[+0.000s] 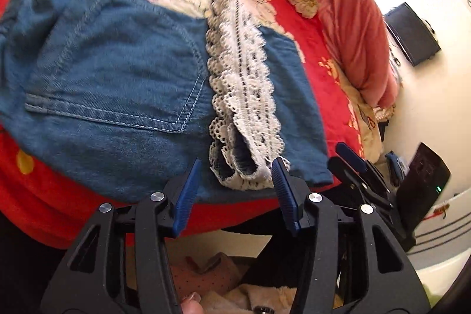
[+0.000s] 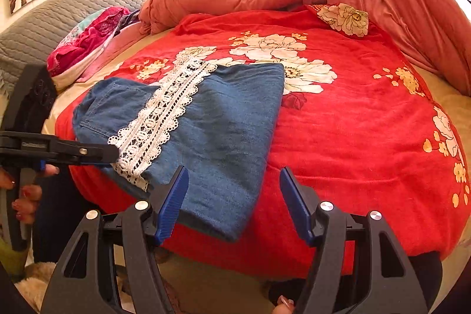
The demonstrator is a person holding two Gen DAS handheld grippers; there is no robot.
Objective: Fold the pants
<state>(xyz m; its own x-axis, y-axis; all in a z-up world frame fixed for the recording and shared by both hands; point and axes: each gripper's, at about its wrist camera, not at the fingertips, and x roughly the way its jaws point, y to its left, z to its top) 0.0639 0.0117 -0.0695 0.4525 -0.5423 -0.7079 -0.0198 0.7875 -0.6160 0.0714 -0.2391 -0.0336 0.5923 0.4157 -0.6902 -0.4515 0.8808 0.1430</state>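
The denim pants lie folded on the red blanket just ahead of both claws, left gripper and right gripper spread wide and empty, so the fold looks nearly finished; next likely a final fold or smoothing.

Matt blue denim pants with stitched seams, white openwork lace trim ahead of left gripper, plush red floral blanket beneath, matt black plastic right gripper, ribbed blue pads, shiny metal rivets
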